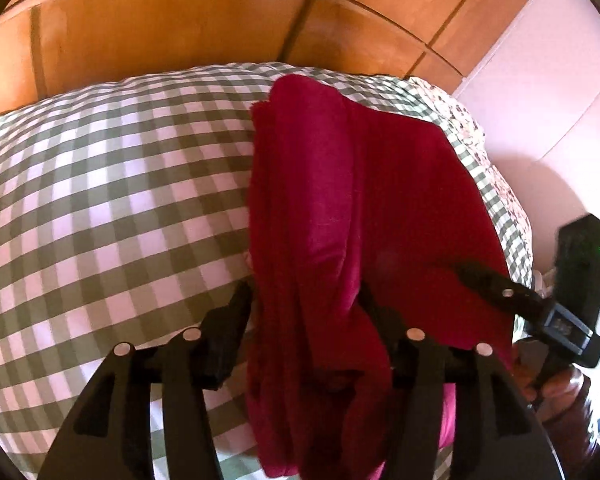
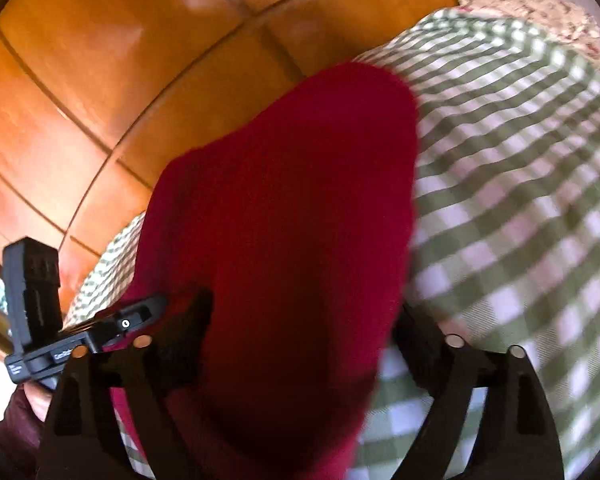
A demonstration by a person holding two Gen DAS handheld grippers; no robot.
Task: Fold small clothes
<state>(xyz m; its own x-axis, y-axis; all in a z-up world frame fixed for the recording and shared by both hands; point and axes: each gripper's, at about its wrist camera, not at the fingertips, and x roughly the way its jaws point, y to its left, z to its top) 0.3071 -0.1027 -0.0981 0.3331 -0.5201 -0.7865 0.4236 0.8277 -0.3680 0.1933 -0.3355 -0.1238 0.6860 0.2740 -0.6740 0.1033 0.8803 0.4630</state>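
Evidently a fold has just been laid: the red garment (image 1: 340, 208) lies doubled lengthwise on the checked bedcover (image 1: 112, 200), its near end running between the parted fingers of both the left gripper (image 1: 304, 320) and the right gripper (image 2: 304, 328), whose pads seem clear of the cloth, so neither appears to grip it. Beyond the far edge of the bed is tiled floor (image 1: 160, 28), a floral sheet (image 1: 472, 136) shows at the right, and, since each gripper sits close beside the other, they could knock together over the cloth.

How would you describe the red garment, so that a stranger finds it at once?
Look at the bed with the green-and-white checked cover, in front of the wooden panels. The red garment lies on it in long folds, the only plain, dark red thing there.
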